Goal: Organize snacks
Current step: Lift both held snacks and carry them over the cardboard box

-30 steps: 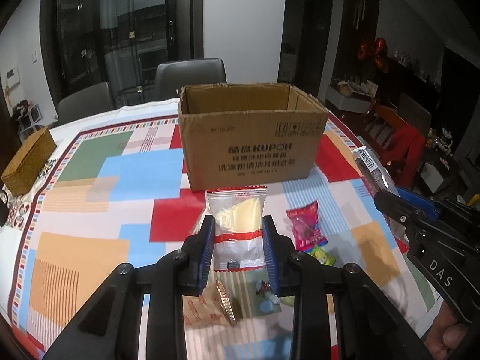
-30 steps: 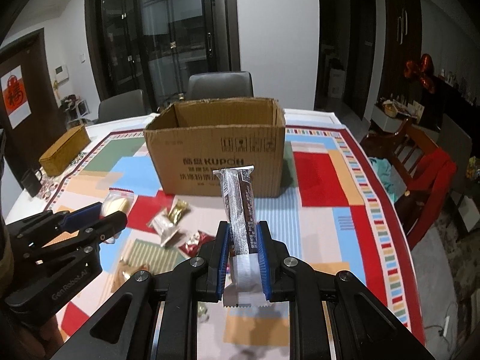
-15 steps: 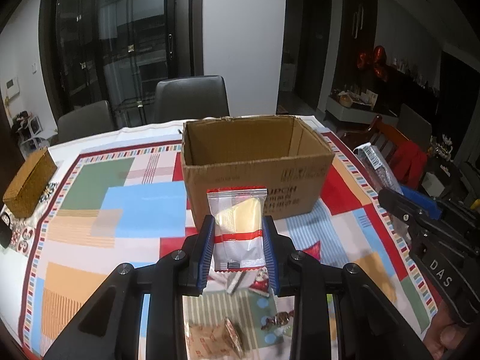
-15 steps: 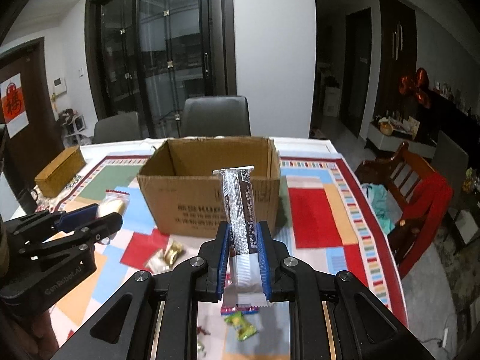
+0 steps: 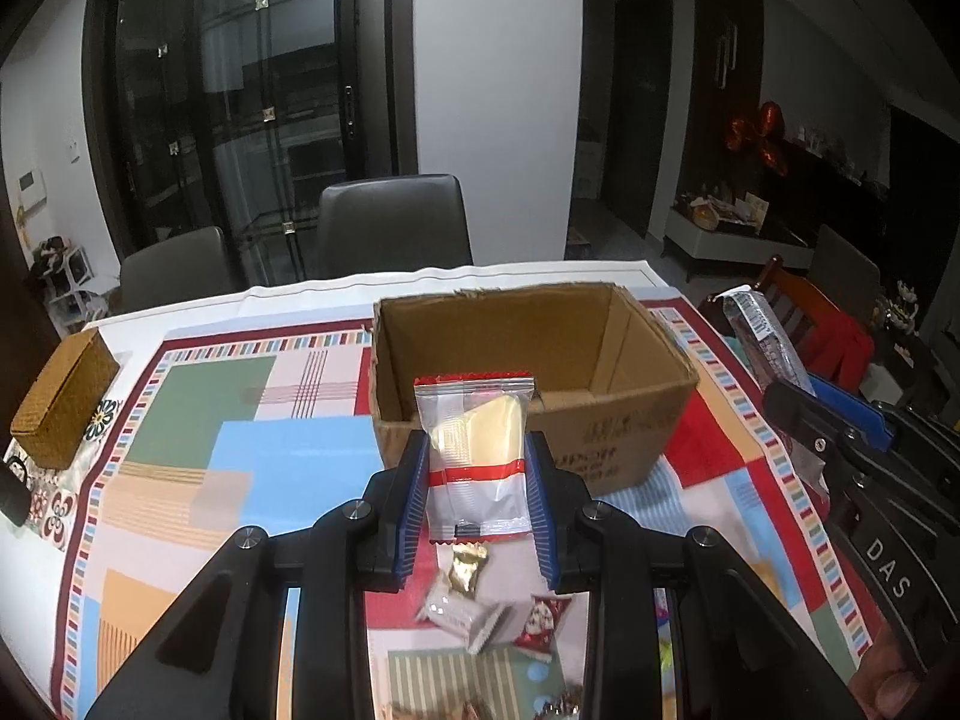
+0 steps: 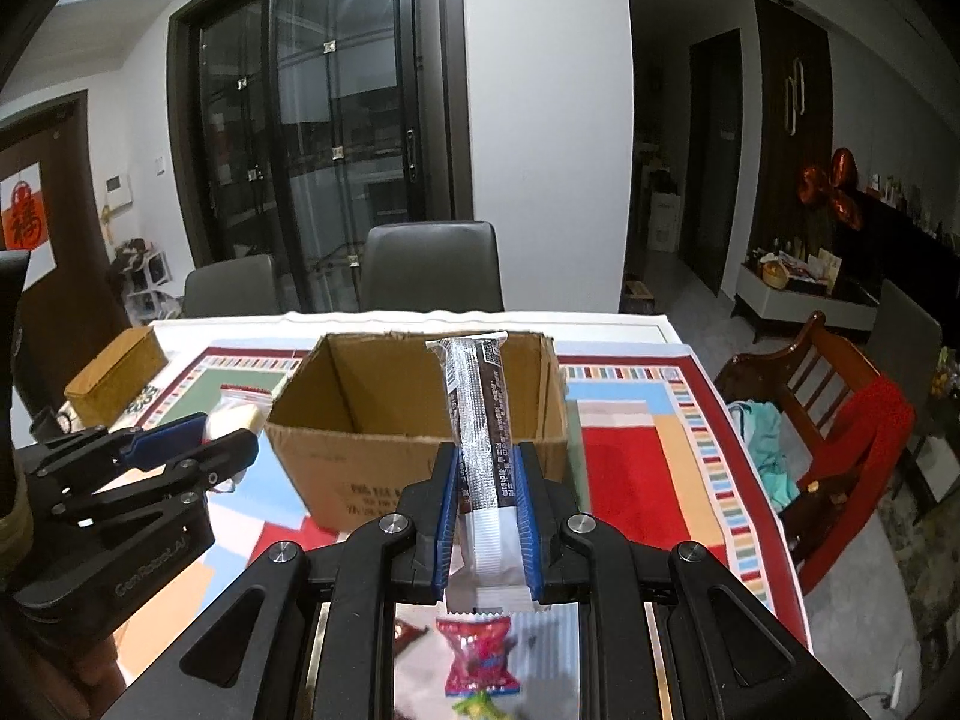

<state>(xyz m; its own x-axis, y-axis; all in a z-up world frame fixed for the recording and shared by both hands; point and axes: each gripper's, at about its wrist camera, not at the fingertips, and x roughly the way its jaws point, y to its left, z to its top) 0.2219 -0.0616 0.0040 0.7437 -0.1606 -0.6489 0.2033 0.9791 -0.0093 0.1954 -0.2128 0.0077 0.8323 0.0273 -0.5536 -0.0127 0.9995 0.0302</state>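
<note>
The left gripper (image 5: 478, 495) is pinching a clear packet of pale cake (image 5: 474, 450), the right gripper (image 6: 485, 525) clamping a long dark snack bar (image 6: 480, 420). Both are hovering before the open cardboard box (image 5: 528, 384); loose sweets (image 5: 480, 606) are lying underneath on the patterned tablecloth (image 5: 198, 450).

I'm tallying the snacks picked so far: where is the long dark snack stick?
The long dark snack stick stands upright, pinched between the right gripper's fingers, in front of the open cardboard box.
</note>
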